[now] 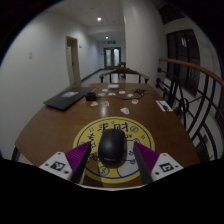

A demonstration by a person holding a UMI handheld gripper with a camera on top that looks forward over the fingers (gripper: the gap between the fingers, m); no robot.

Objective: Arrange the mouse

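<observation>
gripper view | gripper [111, 160] open wide | black mouse [111, 149] between its fingers, gaps either side | on yellow mat [112, 132]

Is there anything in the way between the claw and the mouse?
No. The mouse sits on the yellow mat right between the claw's open fingers, with nothing in between and a gap on each side.

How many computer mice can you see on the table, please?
1. The mouse sits on the yellow round mat, between the open tool fingers. Small far items on the table are too unclear to identify.
</observation>
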